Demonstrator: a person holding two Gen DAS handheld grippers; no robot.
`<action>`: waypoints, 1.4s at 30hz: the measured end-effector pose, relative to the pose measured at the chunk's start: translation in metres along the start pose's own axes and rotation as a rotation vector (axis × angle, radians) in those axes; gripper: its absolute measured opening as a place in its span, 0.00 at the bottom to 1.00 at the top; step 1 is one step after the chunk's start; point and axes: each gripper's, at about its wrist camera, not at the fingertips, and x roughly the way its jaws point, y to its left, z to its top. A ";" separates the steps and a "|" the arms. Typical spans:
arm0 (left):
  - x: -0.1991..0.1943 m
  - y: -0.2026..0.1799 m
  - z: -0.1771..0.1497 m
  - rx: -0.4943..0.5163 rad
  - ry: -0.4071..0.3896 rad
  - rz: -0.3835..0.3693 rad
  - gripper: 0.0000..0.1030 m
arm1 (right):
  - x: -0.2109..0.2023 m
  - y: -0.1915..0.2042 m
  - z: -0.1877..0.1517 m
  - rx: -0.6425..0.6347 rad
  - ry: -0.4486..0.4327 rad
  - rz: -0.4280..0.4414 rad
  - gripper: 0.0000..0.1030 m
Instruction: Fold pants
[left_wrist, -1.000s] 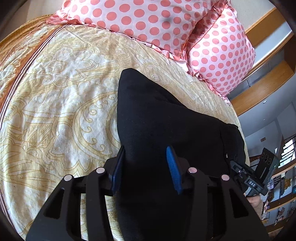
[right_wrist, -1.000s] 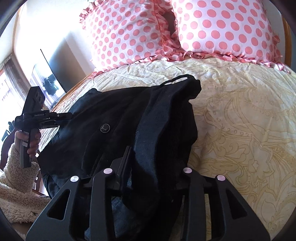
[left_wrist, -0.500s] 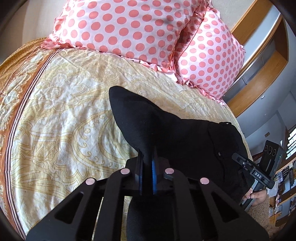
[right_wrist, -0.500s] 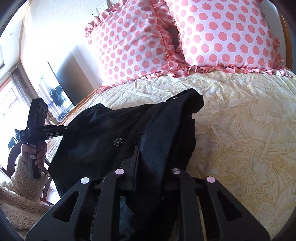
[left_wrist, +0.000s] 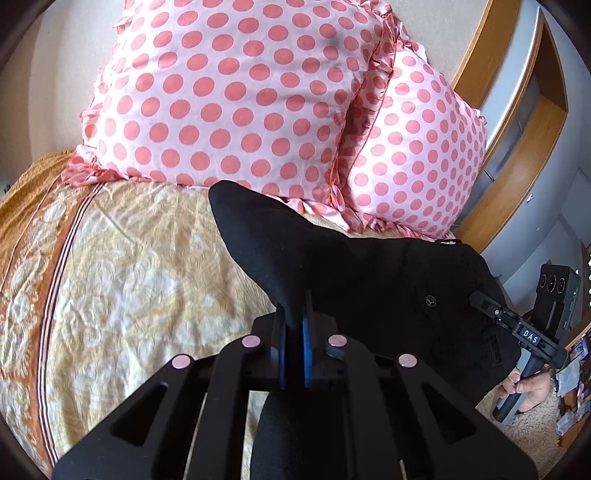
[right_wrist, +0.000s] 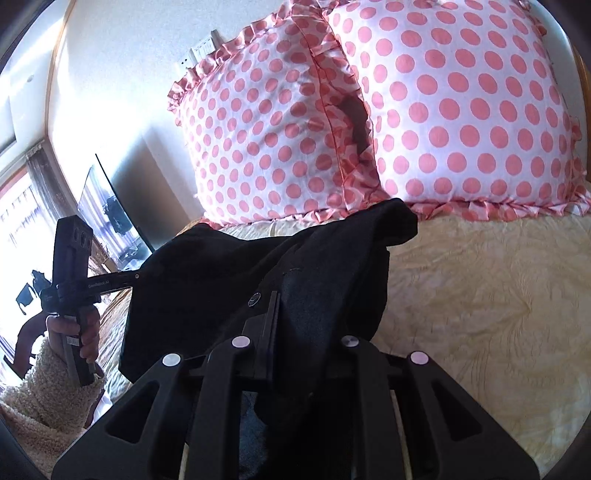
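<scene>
The black pants (left_wrist: 354, 273) are held up over the yellow patterned bedspread (left_wrist: 122, 280). My left gripper (left_wrist: 294, 332) is shut on one edge of the pants, with the cloth pinched between its blue pads. My right gripper (right_wrist: 295, 325) is shut on the other edge of the pants (right_wrist: 295, 266), and the cloth drapes over its fingers and hides the tips. Each gripper shows in the other's view: the right one (left_wrist: 517, 328) at the pants' right end, the left one (right_wrist: 92, 284) at their left end. A small round button (left_wrist: 430, 301) shows on the cloth.
Two pink polka-dot pillows (left_wrist: 236, 96) (right_wrist: 461, 110) lean against the wall at the head of the bed. A wooden headboard frame (left_wrist: 517, 155) is at the right. A dark screen (right_wrist: 122, 206) and a bright window are at the left of the right wrist view.
The left gripper has shut on the pants' edge. Both grippers have lifted and tilted up, raising the pants off the bed; the pillows now fill more of both views.
</scene>
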 end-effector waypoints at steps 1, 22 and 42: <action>0.008 0.003 0.005 -0.010 0.001 0.004 0.06 | 0.006 -0.004 0.004 0.010 0.003 -0.002 0.15; -0.011 0.027 -0.016 -0.073 -0.078 0.256 0.98 | -0.017 -0.002 -0.017 -0.031 -0.031 -0.399 0.73; 0.022 -0.064 -0.110 0.103 0.082 0.131 0.98 | 0.004 0.047 -0.080 -0.061 0.118 -0.214 0.80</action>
